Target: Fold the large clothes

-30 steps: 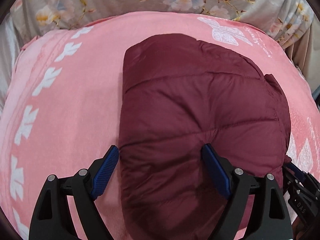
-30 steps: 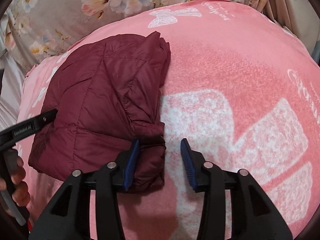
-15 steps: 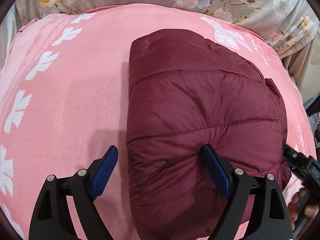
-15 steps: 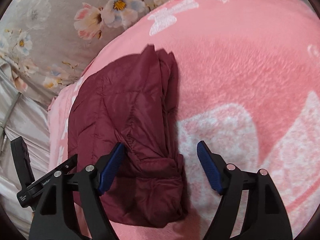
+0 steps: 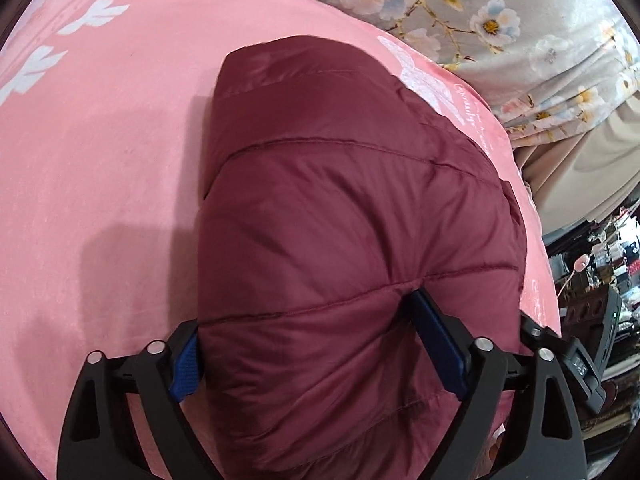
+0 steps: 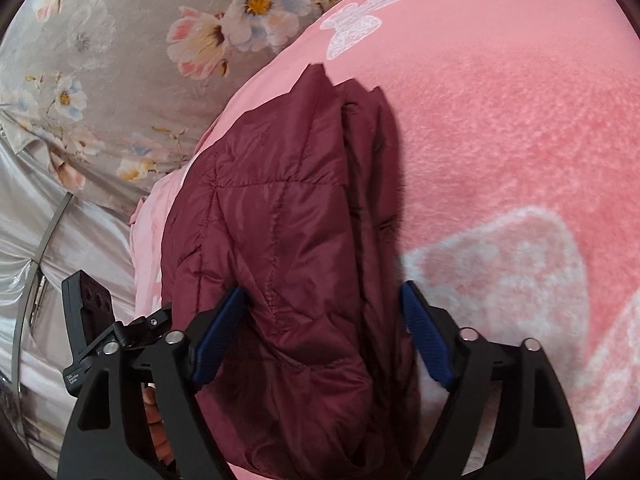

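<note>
**Both grippers set around the folded jacket's near end**

The dark red quilted jacket (image 5: 352,216) lies folded into a thick bundle on the pink blanket (image 5: 100,168), with the flowered bedding (image 5: 500,12) beyond its far end. The fold itself looks done; the step in hand seems to be taking hold of the bundle to tidy or shift it.

The left gripper (image 5: 316,344) stands wide, straddling the bundle's near left part. Its left finger sits against the jacket's left edge, and its right finger presses a dent into the padded top. The padding swells up between them, but I cannot tell whether they truly pinch it.

The right gripper (image 6: 324,336) takes the jacket's right edge, where the stacked layers show. Its jaws have just been closing, and the bundle's edge is between them. The left finger dents the quilted top; the right finger sits just outside the layered edge, seemingly not yet bearing on it.

The next move, as I judge it, calls for both pairs of fingers to close firmly enough to catch every layer. Slippery, springy padding may slide out or let the fold open.
</note>
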`<state>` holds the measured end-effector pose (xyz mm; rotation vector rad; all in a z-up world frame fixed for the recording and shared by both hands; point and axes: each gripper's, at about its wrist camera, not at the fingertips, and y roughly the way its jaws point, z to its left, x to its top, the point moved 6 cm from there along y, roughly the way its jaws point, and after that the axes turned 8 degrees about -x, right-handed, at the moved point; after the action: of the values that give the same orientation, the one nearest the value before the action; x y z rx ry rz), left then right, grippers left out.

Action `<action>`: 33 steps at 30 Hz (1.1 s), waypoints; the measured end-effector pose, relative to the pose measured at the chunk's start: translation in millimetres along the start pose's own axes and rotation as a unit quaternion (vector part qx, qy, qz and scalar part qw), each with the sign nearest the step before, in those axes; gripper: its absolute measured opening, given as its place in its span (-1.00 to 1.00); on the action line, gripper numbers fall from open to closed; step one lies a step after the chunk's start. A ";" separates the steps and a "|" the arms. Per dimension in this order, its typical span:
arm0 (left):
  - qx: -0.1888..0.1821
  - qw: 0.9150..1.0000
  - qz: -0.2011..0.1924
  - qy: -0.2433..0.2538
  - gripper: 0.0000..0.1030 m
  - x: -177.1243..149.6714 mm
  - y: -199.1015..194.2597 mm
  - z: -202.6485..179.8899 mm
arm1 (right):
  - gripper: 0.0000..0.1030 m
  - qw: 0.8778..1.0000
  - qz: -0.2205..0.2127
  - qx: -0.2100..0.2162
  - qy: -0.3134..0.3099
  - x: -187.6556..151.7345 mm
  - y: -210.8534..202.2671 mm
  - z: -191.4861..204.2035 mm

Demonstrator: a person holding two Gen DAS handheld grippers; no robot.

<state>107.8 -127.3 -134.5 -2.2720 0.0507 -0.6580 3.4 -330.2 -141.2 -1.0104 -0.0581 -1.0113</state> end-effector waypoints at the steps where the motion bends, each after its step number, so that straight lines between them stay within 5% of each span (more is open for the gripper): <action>1: 0.004 1.000 -0.005 0.007 0.52 0.9 -2.7 -3.0 | 0.11 1.000 0.006 0.007 0.002 -0.2 4.0 3.6; 3: 0.012 1.000 -0.014 0.026 0.31 5.0 -8.8 -6.8 | -0.32 1.000 0.003 0.003 -0.014 0.8 4.8 11.2; 5: 0.017 0.998 -0.027 0.058 -0.03 12.7 -18.5 -15.6 | -0.54 0.999 -0.012 -0.003 -0.032 4.4 -2.4 21.1; 8: 0.008 0.994 -0.044 0.102 -0.30 27.6 -31.6 -31.5 | -0.66 0.996 -0.050 -0.026 -0.067 12.7 -15.8 42.8; 14: 0.019 0.976 -0.113 0.184 -0.35 73.3 -62.9 -55.4 | -0.70 0.982 -0.131 -0.026 -0.133 54.5 -34.1 112.9; 22: 0.046 0.946 -0.211 0.241 -0.34 152.7 -113.3 -26.2 | -0.70 0.957 -0.200 0.005 -0.209 112.9 -6.1 203.0; 33: 0.080 0.947 -0.198 0.241 -0.34 227.6 -73.4 92.9 | -0.70 0.964 -0.160 0.008 -0.213 141.9 130.0 231.6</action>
<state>337.2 -65.8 -37.7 -1.9291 -0.2223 -1.3685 268.5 -240.0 -30.4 -1.2150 -0.5994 -1.0646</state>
